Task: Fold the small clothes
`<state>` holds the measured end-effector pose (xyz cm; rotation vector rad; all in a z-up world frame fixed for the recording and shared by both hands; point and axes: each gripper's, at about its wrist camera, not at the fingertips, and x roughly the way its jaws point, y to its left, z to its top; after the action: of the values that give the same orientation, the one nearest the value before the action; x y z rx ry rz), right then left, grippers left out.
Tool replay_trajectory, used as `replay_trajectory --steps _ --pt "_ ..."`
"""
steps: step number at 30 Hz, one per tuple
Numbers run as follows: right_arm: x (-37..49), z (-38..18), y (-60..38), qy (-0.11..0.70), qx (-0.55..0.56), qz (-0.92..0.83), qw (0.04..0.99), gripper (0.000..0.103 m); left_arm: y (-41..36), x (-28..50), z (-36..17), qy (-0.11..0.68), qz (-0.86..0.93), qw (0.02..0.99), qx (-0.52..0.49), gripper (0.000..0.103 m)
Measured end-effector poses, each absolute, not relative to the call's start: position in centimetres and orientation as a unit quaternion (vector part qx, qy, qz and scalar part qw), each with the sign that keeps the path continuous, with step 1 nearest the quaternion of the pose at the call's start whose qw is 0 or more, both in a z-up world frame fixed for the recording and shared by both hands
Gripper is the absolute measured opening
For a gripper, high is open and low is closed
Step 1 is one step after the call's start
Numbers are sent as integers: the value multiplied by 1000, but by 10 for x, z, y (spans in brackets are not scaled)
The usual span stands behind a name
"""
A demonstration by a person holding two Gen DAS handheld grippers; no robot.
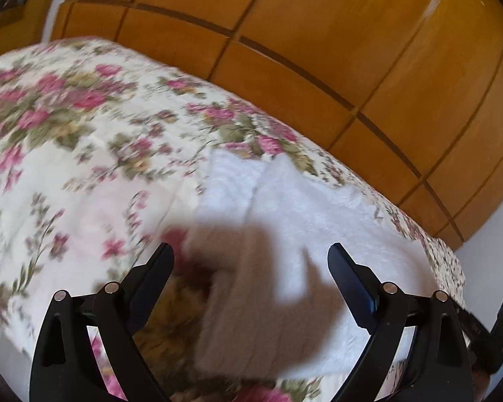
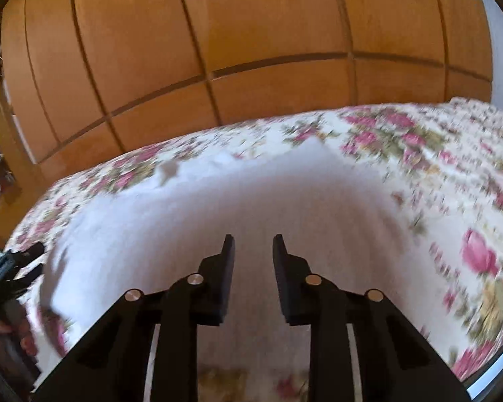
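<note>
Over the floral bed (image 1: pixel 84 154), both claws hang spread above the white garment (image 2: pixel 191 207); the left claw (image 1: pixel 251 251) should pinch the edge at 12 o'clock; the right claw (image 2: pixel 253 239), narrower, should match it.

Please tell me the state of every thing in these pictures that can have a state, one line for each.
Left claw: open wide, holding nothing.
Right claw: open narrowly, holding nothing.
White fluffy small garment: lying on the bed, one flap folded over, not gripped.
Floral quilted bedspread: spread over the bed.
Wooden wardrobe doors: closed.
</note>
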<state>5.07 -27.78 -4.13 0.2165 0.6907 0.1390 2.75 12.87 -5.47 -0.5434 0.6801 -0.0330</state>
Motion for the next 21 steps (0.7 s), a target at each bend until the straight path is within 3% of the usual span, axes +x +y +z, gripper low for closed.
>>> replay_trajectory --steps 6,14,18,21 --pt "37 -55 -257 356 103 103 923 11 130 24 -69 358 -33 891 -276 92" --pt "42 -89 -255 389 106 108 909 9 128 41 -76 363 -73 879 -300 91" --pt "42 -89 -254 387 94 111 911 9 126 47 -78 361 -73 878 -304 81" --pt "41 -90 -256 385 102 113 910 9 122 50 -78 359 -82 879 -304 80"
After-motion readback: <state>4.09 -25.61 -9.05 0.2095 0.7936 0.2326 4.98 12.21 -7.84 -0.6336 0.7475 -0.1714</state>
